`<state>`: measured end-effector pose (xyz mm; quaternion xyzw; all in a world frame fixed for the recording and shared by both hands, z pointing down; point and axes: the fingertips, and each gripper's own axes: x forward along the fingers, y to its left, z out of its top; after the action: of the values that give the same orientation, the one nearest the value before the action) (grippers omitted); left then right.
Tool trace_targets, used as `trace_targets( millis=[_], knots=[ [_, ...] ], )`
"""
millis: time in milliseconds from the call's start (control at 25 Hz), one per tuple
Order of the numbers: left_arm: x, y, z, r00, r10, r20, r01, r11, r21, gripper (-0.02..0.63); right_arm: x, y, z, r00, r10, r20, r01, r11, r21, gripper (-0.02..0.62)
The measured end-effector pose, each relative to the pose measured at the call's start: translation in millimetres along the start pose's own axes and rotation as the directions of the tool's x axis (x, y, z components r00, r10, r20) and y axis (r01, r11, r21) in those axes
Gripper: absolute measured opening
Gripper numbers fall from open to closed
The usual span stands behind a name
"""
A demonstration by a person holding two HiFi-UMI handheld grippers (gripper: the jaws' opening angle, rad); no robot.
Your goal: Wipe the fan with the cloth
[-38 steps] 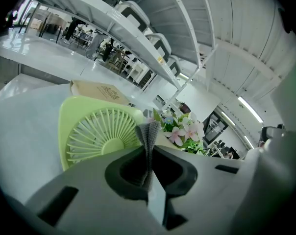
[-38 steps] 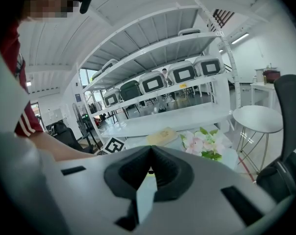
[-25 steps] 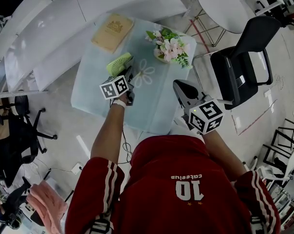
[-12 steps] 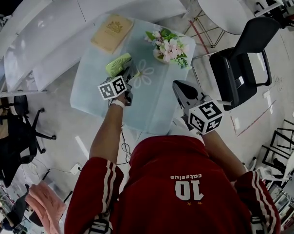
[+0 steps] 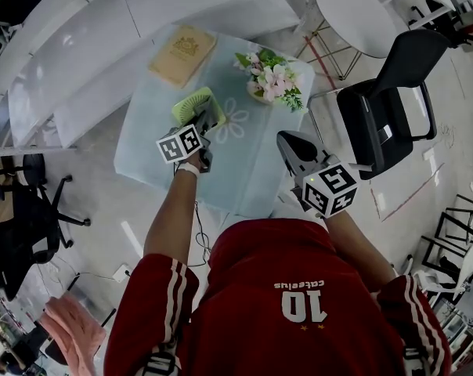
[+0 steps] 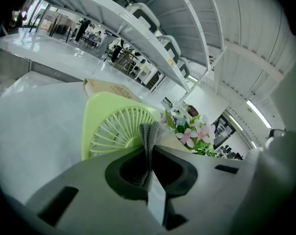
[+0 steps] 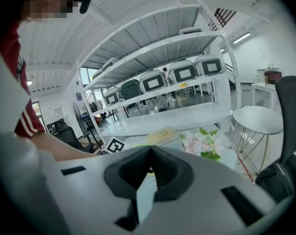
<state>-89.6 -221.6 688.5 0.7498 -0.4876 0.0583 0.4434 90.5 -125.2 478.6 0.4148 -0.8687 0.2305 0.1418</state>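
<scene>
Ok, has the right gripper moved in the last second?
No. The right gripper holds the same spot over the near edge of the table, shut and empty.

White "10" (image 5: 305, 306) on the back of the red shirt (image 5: 244, 265), down at 6 o'clock in the head view, upside down from here. There's a small white word just above it, too small to read. Up at 11 o'clock on the table (image 5: 142, 151), the tan book (image 5: 182, 55) shows a gold emblem, its title illegible. Left cube (image 5: 180, 143) and right cube (image 5: 331, 188): black-and-white square codes, no letters.
</scene>
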Motion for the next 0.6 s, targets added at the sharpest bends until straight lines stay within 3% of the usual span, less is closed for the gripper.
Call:
trace_targets(
  millis=[600],
  knots=[
    [-15, 11, -2, 1.000, 0.005, 0.009, -0.005, 1.000, -0.008, 0.026, 1, 12, 3, 1.000, -0.001, 0.007, 0.001, 1.000, -0.016, 0.003]
  ],
)
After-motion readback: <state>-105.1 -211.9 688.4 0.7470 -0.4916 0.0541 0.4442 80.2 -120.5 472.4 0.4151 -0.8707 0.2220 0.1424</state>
